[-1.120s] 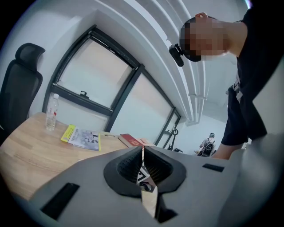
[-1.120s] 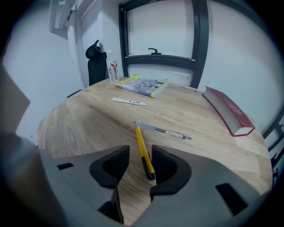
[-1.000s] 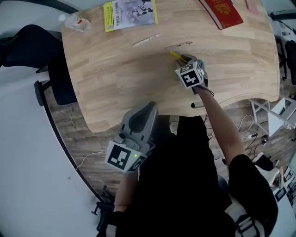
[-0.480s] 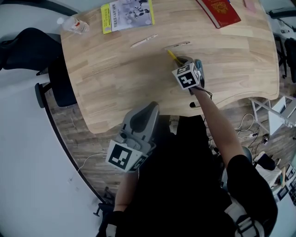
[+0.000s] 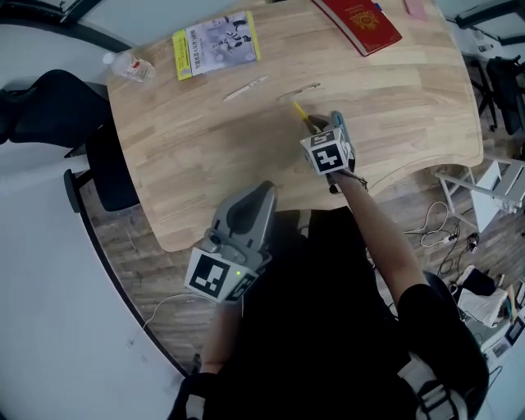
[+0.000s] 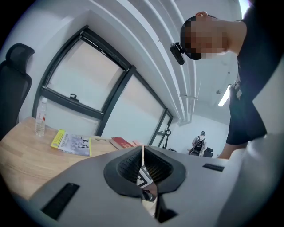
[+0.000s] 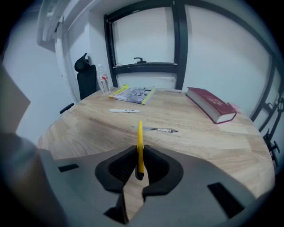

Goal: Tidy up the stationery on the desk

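Pen (image 7: 140,133), yellow: right hand-held gripper (image 7: 139,153) just closed on it.

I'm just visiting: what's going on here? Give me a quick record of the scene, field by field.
right gripper: jaws have just closed on the yellow pen, held over the desk
left gripper: shut, empty, off the desk's near edge
loose on desk: white pen, clear pen
also on desk: booklet, red book, water bottle
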`<action>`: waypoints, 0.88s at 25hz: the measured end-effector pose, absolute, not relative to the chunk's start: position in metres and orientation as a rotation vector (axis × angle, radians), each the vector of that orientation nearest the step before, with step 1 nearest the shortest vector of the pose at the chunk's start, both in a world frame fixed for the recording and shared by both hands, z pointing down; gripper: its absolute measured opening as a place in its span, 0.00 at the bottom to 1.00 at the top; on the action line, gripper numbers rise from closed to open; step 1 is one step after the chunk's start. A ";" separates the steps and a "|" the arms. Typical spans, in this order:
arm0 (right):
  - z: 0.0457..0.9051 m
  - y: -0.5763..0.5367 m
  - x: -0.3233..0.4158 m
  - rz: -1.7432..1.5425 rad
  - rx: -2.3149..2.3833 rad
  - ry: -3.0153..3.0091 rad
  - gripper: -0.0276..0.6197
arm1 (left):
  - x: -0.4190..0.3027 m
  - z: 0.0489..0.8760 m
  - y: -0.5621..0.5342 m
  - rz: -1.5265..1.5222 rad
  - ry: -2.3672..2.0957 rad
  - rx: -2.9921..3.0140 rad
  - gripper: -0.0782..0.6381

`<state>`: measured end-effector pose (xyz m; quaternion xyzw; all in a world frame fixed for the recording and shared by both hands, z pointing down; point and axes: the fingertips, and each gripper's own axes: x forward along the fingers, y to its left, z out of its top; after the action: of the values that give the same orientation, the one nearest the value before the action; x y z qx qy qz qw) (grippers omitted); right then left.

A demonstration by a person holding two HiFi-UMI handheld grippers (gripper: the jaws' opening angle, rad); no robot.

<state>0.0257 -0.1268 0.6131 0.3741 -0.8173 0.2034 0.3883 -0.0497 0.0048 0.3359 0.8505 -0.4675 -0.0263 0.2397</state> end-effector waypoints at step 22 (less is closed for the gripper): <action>0.658 -0.096 0.081 0.660 1.155 -1.934 0.14 | -0.038 0.346 0.028 -0.012 -1.154 2.362 0.16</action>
<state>0.0809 -0.0962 0.6579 0.4539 -0.7597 0.2594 0.3867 -0.0375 0.0281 0.3459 0.8690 -0.4248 -0.0045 0.2537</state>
